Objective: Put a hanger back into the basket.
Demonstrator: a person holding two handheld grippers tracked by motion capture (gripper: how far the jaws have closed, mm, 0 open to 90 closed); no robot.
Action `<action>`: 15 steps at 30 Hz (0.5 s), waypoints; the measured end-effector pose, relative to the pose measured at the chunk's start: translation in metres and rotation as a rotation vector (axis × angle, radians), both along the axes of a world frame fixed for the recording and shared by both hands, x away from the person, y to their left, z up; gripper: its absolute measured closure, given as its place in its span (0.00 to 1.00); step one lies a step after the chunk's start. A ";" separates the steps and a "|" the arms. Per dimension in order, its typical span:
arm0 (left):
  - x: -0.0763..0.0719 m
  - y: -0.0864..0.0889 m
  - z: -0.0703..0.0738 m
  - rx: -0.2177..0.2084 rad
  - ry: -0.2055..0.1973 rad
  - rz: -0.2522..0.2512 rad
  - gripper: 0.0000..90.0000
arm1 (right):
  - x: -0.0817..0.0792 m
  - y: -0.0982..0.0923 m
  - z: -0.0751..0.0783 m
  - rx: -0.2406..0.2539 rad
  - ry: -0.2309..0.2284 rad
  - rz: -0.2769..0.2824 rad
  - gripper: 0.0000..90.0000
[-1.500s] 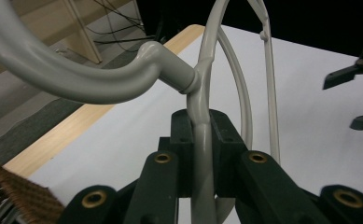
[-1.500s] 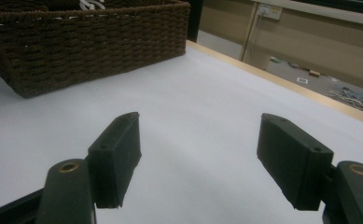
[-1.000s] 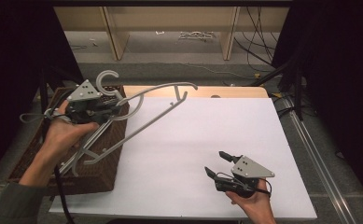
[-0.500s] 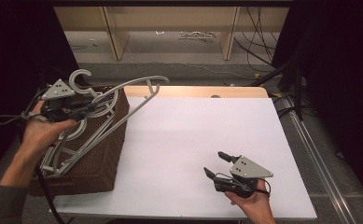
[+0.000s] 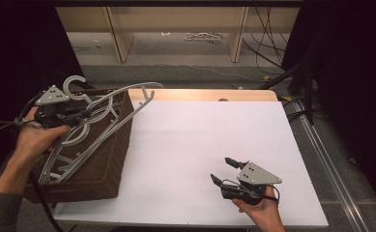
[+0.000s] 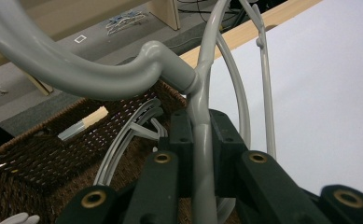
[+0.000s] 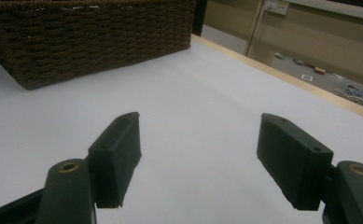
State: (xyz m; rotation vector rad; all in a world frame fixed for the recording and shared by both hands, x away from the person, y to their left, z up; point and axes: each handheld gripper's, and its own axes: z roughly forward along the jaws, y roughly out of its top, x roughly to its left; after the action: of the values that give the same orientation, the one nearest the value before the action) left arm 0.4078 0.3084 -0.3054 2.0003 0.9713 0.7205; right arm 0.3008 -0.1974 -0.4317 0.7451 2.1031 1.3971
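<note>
A grey hanger (image 5: 109, 109) is held above a wicker basket (image 5: 109, 159) at the left edge of the white table (image 5: 200, 145), before bare shelving. In the left gripper view, the left gripper (image 6: 201, 140) is seen pinching it. In the right gripper view, the right gripper (image 7: 198, 161) is seen spread over the table.

My right gripper (image 7: 198, 158) hovers low over the white tabletop (image 7: 207, 93), fingers (image 7: 116, 156) spread wide with nothing between; a wicker basket (image 7: 90, 32) sits at eleven o'clock.
</note>
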 end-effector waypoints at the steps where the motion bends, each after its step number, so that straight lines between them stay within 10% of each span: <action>1: 0.000 0.001 0.000 0.016 0.003 -0.009 0.90 | 0.000 0.000 0.000 0.000 -0.004 0.004 0.35; 15: 0.006 0.001 -0.008 0.076 0.027 -0.032 0.90 | 0.000 0.004 -0.002 -0.034 -0.003 0.025 0.35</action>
State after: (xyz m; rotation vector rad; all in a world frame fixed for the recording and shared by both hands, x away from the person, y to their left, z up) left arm 0.4141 0.3094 -0.3133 2.0917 0.9379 0.7245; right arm 0.3006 -0.1933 -0.4337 0.7047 2.1351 1.3715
